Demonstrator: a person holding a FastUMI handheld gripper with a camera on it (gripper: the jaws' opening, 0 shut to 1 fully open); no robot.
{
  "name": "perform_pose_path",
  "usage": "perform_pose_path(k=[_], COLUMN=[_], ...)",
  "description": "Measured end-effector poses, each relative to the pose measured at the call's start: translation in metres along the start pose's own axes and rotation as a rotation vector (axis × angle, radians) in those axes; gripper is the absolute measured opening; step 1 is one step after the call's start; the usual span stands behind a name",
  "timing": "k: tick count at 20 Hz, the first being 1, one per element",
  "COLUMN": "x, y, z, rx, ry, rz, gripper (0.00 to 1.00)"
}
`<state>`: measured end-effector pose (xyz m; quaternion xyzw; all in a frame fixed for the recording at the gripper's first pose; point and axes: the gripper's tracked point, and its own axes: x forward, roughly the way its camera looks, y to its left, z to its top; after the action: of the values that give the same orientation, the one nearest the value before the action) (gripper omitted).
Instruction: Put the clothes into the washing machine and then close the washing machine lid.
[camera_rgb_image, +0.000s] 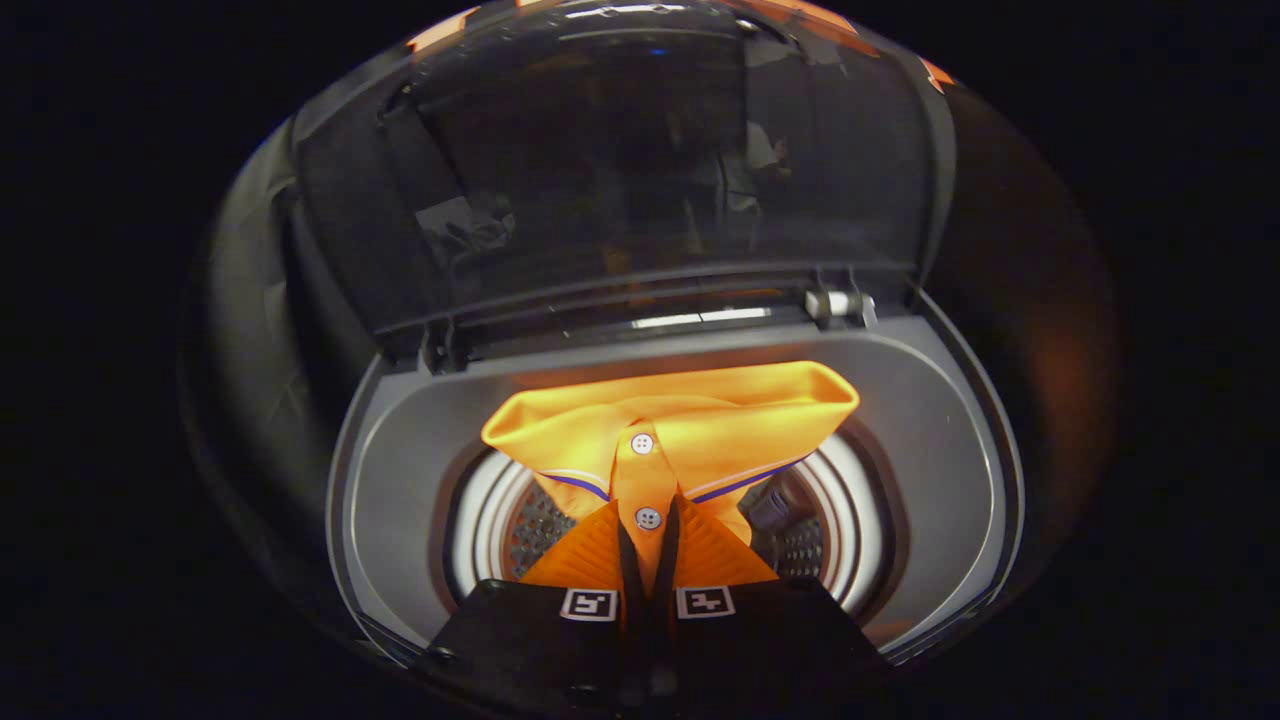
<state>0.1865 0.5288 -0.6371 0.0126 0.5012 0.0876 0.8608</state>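
Shirt held over open drum; release pending.

Landmark: washing machine, top-loader. Left to right across its grey rim: bare rim, drum mouth, orange shirt above the mouth's centre, rim again. Jaws of the gripper are narrow, pinching the shirt's button placket; collar spreads crosswise just ahead of them. Lid stands raised beyond the drum. Judgement: drop is straight down.

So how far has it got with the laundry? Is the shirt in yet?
Partly. The washing machine's lid stands open, so loading can go ahead. In hand: the tool is shut on the orange shirt, holding it by the button placket right over the drum opening; the collar spreads above the drum, not down inside. Left: lower and release the shirt, then close the lid.
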Motion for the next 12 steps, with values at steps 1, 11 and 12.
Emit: perform_pose_path(k=[1,11,12], x=[0.002,0.005,0.006], y=[-0.002,0.003,0.002], z=[-0.005,-0.013,-0.011], rx=[0.009,-0.036,-0.036], ry=[0.008,0.085,0.092], rz=[-0.002,-0.008,-0.017], gripper=[0.08,0.40,0.60])
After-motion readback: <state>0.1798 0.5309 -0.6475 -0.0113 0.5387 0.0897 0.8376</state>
